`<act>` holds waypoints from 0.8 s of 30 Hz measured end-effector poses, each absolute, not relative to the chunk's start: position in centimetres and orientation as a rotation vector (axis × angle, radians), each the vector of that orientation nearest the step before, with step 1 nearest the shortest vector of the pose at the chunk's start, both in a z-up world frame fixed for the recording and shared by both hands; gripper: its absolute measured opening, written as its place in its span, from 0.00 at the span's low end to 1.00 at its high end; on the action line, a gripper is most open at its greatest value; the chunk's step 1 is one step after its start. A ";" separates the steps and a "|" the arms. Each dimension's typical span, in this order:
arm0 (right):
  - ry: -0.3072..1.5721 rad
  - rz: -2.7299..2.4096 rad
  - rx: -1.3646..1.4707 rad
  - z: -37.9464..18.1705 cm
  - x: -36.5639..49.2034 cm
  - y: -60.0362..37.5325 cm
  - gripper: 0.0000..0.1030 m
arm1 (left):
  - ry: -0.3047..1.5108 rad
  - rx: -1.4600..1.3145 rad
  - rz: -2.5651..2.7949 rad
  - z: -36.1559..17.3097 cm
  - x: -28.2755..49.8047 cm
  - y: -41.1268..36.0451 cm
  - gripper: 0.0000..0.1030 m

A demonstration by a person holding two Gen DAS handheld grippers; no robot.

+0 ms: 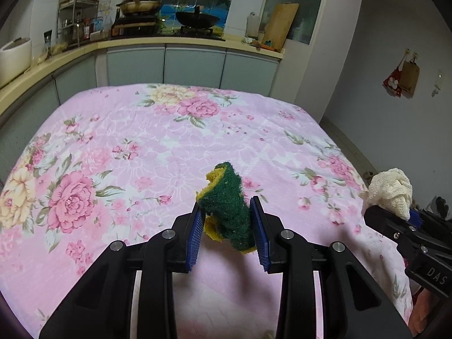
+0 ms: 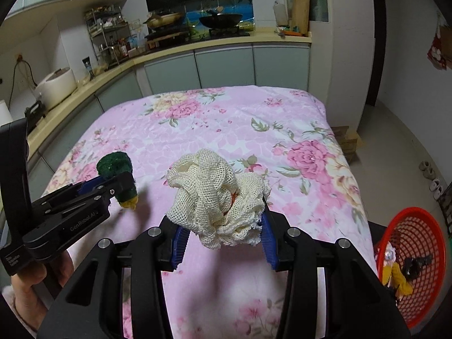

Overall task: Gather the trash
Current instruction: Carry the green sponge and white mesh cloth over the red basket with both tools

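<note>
Floral-covered desk (image 2: 214, 130) spread wide, nothing lying loose on it. Red mesh basket (image 2: 423, 291) off the desk's right edge, low beside it, already holding scraps.

Cream net cloth (image 2: 217, 197) bunched above the desk's near end, clenched between the pads of the right hand-held gripper (image 2: 223, 237); probably light, limp and snag-prone, best pinched at the thick middle of the wad, as now.

Green-and-yellow scouring sponge (image 1: 226, 212) raised over the desk's near middle, squeezed and bent in the left hand-held gripper (image 1: 227, 234); likely soft, springy, rough enough not to slip.
</note>
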State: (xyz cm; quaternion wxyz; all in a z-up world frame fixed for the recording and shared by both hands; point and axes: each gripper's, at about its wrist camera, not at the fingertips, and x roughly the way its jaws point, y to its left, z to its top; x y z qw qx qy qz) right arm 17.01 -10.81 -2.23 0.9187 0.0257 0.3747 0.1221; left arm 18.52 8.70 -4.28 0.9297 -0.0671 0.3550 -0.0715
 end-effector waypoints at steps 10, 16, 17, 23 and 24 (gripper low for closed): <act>0.700 0.242 0.116 0.3 14.1 -13.6 0.41 | 0.663 -0.095 -0.177 -1.0 15.9 6.2 0.30; 0.675 0.193 0.156 1.0 12.8 -16.7 0.41 | 0.642 -0.061 -0.228 0.4 15.3 3.5 0.30; 0.673 0.185 0.159 1.0 12.6 -17.1 0.41 | 0.640 -0.058 -0.238 0.6 15.3 2.9 0.30; 0.637 0.124 0.196 1.9 11.7 -20.5 0.42 | 0.636 -0.026 -0.297 1.2 15.5 -0.4 0.30; 0.629 0.111 0.202 2.0 11.5 -21.2 0.42 | 0.637 -0.017 -0.311 1.3 15.6 -1.3 0.30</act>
